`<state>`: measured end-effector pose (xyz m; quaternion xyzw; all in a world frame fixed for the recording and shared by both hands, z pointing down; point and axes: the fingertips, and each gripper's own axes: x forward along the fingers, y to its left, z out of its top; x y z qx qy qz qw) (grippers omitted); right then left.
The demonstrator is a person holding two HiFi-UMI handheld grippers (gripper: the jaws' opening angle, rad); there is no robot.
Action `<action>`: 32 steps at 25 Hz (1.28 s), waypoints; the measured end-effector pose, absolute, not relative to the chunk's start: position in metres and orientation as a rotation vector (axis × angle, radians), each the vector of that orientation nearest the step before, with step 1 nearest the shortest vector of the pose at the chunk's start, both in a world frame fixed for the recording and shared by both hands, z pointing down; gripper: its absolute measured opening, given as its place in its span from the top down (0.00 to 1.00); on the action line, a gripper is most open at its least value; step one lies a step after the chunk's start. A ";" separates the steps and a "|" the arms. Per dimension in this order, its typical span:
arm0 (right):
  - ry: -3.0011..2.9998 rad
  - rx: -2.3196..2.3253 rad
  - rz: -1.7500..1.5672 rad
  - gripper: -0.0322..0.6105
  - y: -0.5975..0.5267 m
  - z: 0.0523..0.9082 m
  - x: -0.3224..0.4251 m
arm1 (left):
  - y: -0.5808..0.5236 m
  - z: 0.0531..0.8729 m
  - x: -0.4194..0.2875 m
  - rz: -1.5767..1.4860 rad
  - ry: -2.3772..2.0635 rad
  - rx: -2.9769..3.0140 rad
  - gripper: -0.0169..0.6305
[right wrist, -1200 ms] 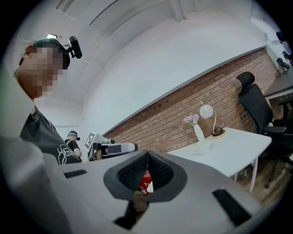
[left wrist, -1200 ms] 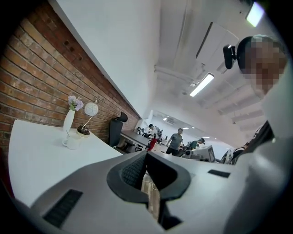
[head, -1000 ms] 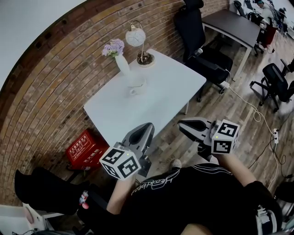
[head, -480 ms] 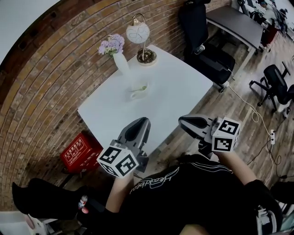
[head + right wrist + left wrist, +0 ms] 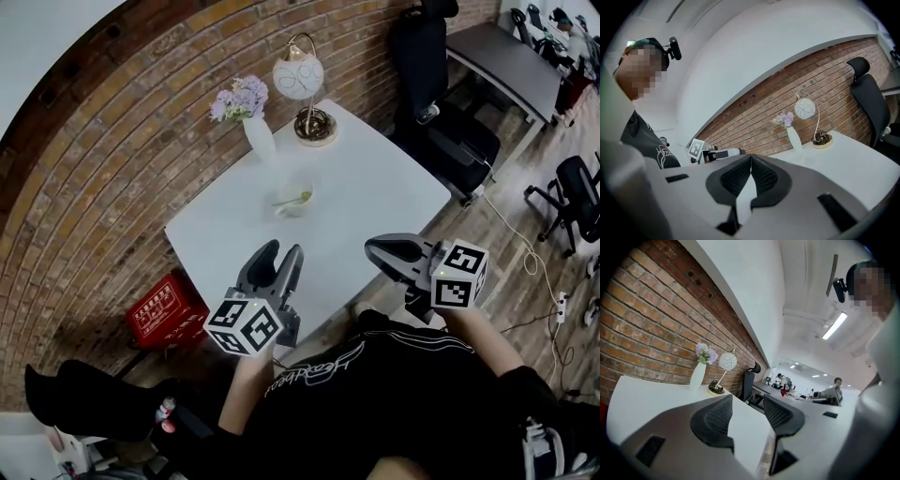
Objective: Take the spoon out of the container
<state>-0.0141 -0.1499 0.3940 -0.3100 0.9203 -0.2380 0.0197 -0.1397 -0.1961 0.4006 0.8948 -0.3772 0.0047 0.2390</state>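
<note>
A small clear container [image 5: 294, 201] stands on the white table [image 5: 375, 192], with a greenish spoon [image 5: 293, 199] lying across its top. My left gripper [image 5: 281, 251] hovers over the table's near edge, well short of the container. Its jaws are opening and nothing is between them; in the left gripper view the left gripper [image 5: 747, 413] shows a plain gap. My right gripper [image 5: 376, 251] is held off the table's near right edge, shut and empty, with the right gripper [image 5: 751, 163] pads pressed together. Neither gripper view shows the container.
A white vase with lilac flowers [image 5: 255, 127] and a globe lamp [image 5: 300, 79] stand at the table's far side by the brick wall. A red crate [image 5: 164, 309] sits on the floor to the left. Black office chairs [image 5: 441, 112] stand to the right.
The left gripper's jaws have gone from shut to open. The head view has shifted a little, so the table sits further right. The right gripper has hardly moved.
</note>
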 end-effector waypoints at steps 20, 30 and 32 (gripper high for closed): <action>2.965 -0.661 -0.829 0.95 -0.302 0.411 0.034 | -0.334 0.504 -0.147 0.159 -1.406 2.046 0.66; 2.965 -0.583 -0.894 0.95 -0.337 0.437 0.039 | -0.363 0.551 -0.156 0.205 -1.510 1.935 0.71; 2.962 -0.581 -0.906 0.95 -0.340 0.441 0.040 | -0.369 0.555 -0.157 0.196 -1.525 1.921 0.72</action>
